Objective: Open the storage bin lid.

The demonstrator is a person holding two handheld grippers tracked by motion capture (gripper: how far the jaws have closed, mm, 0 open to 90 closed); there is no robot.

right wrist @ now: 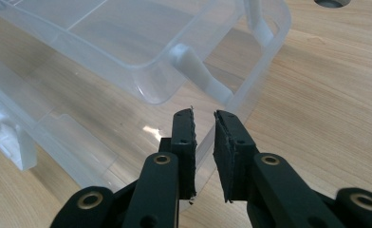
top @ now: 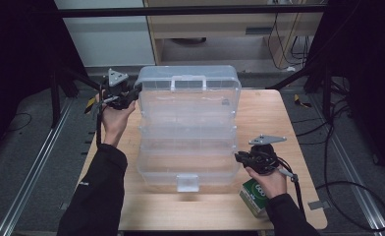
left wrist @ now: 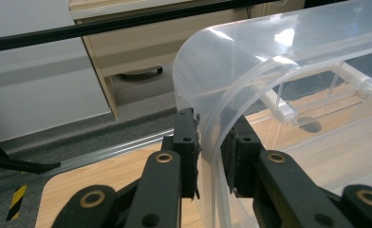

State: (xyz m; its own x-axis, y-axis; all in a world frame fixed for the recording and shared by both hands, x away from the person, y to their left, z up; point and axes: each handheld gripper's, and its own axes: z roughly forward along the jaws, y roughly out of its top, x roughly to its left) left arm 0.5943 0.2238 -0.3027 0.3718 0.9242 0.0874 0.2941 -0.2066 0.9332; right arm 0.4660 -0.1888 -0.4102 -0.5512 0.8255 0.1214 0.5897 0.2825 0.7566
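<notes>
A clear plastic storage box (top: 188,128) stands unfolded in stepped tiers on the wooden table (top: 266,115). My left gripper (top: 133,93) is at the far left corner of the top lid (left wrist: 231,52). In the left gripper view the lid's curved rim (left wrist: 212,156) fills the gap between the jaws (left wrist: 211,137), and both pads touch it. My right gripper (top: 238,158) sits at the right end of the lowest tray (right wrist: 127,42). Its jaws (right wrist: 204,118) stand slightly apart, with the tray's thin wall (right wrist: 250,80) running down between them.
A green and white carton (top: 253,195) lies on the table under my right hand, near the front edge. The box's white latch (top: 187,182) faces the front. Black frame bars, cables and a cabinet stand beyond the far edge of the table.
</notes>
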